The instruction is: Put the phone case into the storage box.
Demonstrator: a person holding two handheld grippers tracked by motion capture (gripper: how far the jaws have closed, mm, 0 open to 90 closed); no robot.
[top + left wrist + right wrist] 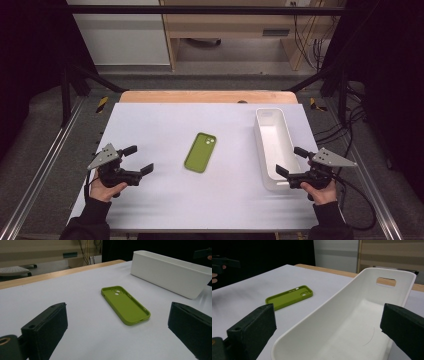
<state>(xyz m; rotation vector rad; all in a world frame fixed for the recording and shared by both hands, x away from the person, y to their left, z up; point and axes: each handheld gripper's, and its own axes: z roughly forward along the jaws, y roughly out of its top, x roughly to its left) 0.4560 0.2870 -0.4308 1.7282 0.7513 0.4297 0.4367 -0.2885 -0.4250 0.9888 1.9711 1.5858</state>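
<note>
Black jaws of the left gripper (pixel 134 159) stand wide apart and hold nothing; it hovers near the table's left edge, aimed at the green phone case (pixel 200 152). That case lies flat, open side up, mid-table, well apart from both grippers. To lift it cleanly, approach low and close across its narrow width. The white bin (pixel 264 131) stands to its right. The right gripper (pixel 291 161), jaws fully spread and empty, hangs over the bin's near end.
</note>
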